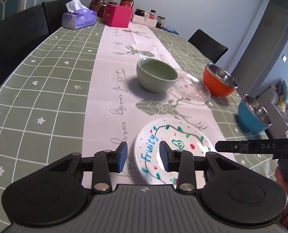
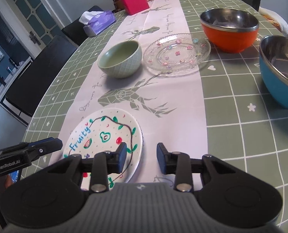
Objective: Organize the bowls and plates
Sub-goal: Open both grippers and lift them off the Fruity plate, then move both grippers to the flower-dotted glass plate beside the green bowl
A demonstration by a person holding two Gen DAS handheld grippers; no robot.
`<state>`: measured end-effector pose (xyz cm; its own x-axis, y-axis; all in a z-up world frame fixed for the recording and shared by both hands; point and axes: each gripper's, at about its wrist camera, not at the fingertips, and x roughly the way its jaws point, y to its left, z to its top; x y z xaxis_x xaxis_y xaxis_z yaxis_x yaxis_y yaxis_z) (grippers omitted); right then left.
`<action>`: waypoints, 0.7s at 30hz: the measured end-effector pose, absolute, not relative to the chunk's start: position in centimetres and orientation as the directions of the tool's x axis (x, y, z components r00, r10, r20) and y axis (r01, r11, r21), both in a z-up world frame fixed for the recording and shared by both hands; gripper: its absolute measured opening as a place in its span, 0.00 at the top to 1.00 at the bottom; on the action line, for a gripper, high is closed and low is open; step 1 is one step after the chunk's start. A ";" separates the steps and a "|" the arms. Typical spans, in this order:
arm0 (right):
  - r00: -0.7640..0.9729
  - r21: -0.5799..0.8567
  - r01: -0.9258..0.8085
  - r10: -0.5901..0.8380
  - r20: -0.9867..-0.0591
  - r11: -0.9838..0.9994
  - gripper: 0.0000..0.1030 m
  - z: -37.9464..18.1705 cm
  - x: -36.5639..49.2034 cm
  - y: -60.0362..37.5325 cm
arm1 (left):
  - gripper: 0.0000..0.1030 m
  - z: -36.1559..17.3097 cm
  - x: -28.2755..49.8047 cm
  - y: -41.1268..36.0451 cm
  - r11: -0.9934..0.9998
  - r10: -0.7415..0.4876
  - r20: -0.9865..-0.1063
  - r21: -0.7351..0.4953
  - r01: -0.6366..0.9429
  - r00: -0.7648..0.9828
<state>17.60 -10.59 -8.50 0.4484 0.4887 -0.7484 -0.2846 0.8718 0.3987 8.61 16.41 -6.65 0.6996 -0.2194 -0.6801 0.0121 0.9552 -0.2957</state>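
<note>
A long dining table (image 1: 46, 81) covered in a green checked cloth, with a pale runner (image 2: 163, 101) printed with deer down its middle. The table's left edge curves away beside two dark chairs (image 1: 17, 31); another dark chair (image 1: 208, 44) stands at the far right edge. The left half of the cloth is bare from near to far, leaving open room there.

The dishes sit along the runner and to its right. Nearest is a white plate (image 2: 105, 136) painted with fruit and the word "Fruity", lying flat on the runner's near end. Farther along is a green bowl (image 2: 120, 59), upright, and just beside it on the right a clear glass plate (image 2: 177, 54) with small coloured flowers; whether the two touch cannot be told. To the right of the glass plate, on the green cloth, stands an orange bowl (image 2: 229, 29) with a steel lining. Nearer and close to the table's right edge stands a blue bowl (image 2: 280, 69), also steel-lined.

At the far end are a tissue pack (image 1: 78, 17), a pink box (image 1: 116, 15), bottles and small jars.

The left gripper (image 1: 143, 158) hovers over the white plate's left rim, jaws partly apart, holding nothing. The right gripper (image 2: 141, 158) hovers at the same plate's right rim, jaws partly apart and empty, one finger above the plate, the other above the runner. Whether any pad touches the plate cannot be told.
</note>
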 end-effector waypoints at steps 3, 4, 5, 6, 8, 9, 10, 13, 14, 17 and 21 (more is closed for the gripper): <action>0.481 0.409 -0.256 0.483 -0.732 0.876 0.67 -8.1 18.1 -11.4 | 0.60 -6.2 9.1 16.6 0.943 -0.245 -0.662 -0.333 0.015 0.708; 0.491 0.411 -0.249 0.480 -0.726 0.877 0.67 -7.9 18.2 -11.6 | 0.59 -6.0 9.3 16.6 0.940 -0.254 -0.658 -0.342 0.019 0.709; 0.503 0.414 -0.241 0.478 -0.721 0.878 0.67 -7.7 18.4 -11.8 | 0.60 -5.9 9.5 16.5 0.938 -0.258 -0.655 -0.347 0.020 0.710; 0.514 0.416 -0.232 0.474 -0.715 0.879 0.67 -7.5 18.6 -12.1 | 0.60 -5.7 9.8 16.3 0.937 -0.260 -0.654 -0.348 0.023 0.710; 0.532 0.423 -0.218 0.471 -0.704 0.879 0.67 -7.2 19.2 -12.6 | 0.59 -5.3 10.2 15.9 0.934 -0.273 -0.646 -0.355 0.036 0.713; 0.540 0.427 -0.212 0.469 -0.699 0.879 0.67 -7.1 19.4 -12.8 | 0.60 -5.1 10.5 15.6 0.932 -0.280 -0.642 -0.360 0.042 0.714; 0.549 0.429 -0.204 0.465 -0.694 0.880 0.67 -6.9 19.8 -13.0 | 0.60 -4.9 10.8 15.3 0.931 -0.286 -0.638 -0.363 0.048 0.715; 0.575 0.431 -0.188 0.455 -0.680 0.883 0.67 -6.5 21.0 -13.2 | 0.59 -4.5 12.1 14.1 0.925 -0.303 -0.625 -0.373 0.066 0.719; 0.584 0.428 -0.184 0.449 -0.676 0.885 0.67 -6.5 21.4 -13.2 | 0.60 -4.4 12.5 13.8 0.924 -0.308 -0.622 -0.376 0.071 0.720; 0.597 0.416 -0.169 0.428 -0.678 0.894 0.67 -6.7 22.7 -13.2 | 0.60 -4.3 14.1 12.8 0.917 -0.324 -0.615 -0.390 0.080 0.719; 0.584 0.421 -0.143 0.419 -0.695 0.896 0.67 -7.6 24.7 -13.1 | 0.60 -4.7 16.5 11.6 0.904 -0.348 -0.616 -0.419 0.080 0.707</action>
